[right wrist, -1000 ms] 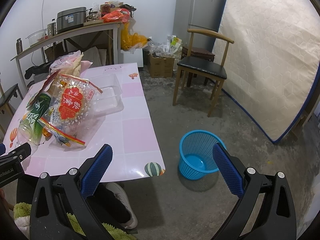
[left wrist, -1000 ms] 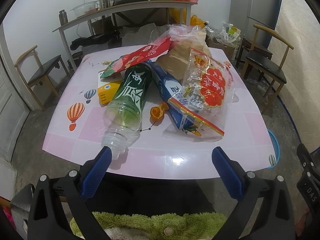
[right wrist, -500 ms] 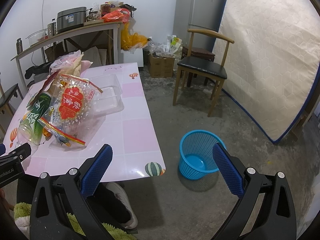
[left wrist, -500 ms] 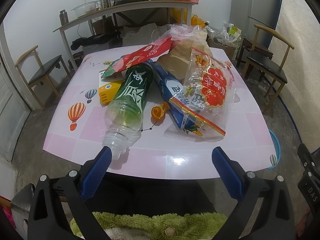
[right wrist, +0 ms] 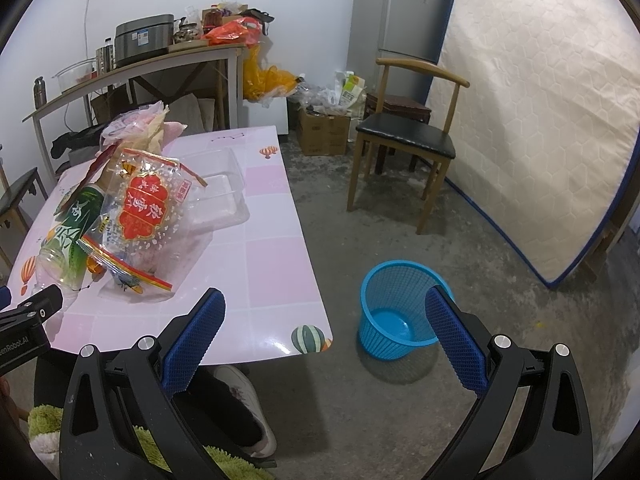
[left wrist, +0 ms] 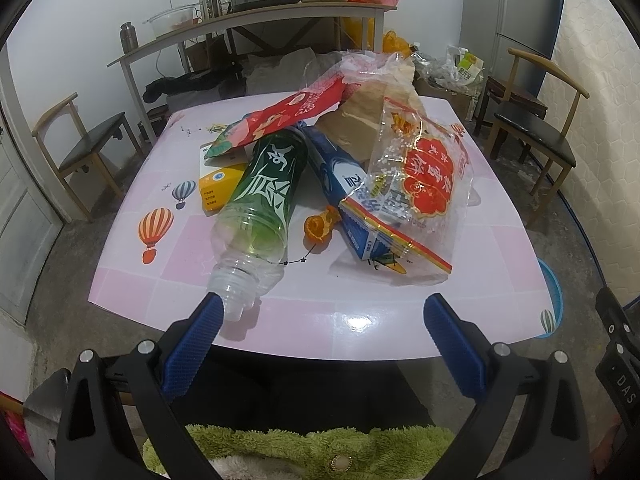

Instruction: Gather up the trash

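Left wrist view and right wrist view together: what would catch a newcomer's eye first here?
The heap of litter in the middle of the pink balloon-print table stands out first: an uncapped clear bottle with a green label lies on its side, neck toward the open left gripper, beside a crinkled clear bag with a red emblem. On the floor right of the table stands an empty blue mesh wastebasket.

Cool, fairly dim overhead light puts a white glare spot on the glossy tabletop [left wrist: 360, 322], while fisheye bending and black vignetting mark every corner.
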Demonstrator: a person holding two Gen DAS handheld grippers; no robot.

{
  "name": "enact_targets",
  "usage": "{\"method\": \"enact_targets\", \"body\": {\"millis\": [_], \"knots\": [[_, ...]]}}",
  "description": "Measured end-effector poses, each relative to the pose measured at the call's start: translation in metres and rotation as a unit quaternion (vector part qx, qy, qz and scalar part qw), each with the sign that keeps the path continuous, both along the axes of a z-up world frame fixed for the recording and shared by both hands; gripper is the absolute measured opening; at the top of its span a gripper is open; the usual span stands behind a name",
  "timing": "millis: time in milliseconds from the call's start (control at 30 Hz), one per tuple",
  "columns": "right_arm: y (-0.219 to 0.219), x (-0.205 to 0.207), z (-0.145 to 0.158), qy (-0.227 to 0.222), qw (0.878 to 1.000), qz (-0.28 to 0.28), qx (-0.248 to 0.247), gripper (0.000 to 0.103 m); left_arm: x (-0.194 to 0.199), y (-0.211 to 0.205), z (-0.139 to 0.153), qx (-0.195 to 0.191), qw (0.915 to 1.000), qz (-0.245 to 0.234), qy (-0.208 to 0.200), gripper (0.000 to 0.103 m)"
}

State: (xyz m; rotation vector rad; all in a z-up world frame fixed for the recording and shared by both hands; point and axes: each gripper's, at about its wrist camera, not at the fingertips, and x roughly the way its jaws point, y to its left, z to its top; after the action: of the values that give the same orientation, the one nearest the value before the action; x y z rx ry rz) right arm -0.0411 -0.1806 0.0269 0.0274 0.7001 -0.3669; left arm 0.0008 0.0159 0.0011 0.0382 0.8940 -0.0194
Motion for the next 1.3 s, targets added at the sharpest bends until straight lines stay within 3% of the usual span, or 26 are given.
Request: {"method": "enact_targets", "body": {"millis": [1300], "knots": [[0.006, 0.011, -0.002, -0.002, 1.0, 0.013, 0.007, 0.096, 0.005, 0.006, -0.004, 0.01, 0.9999, 0.003, 0.005, 0.099]]}}
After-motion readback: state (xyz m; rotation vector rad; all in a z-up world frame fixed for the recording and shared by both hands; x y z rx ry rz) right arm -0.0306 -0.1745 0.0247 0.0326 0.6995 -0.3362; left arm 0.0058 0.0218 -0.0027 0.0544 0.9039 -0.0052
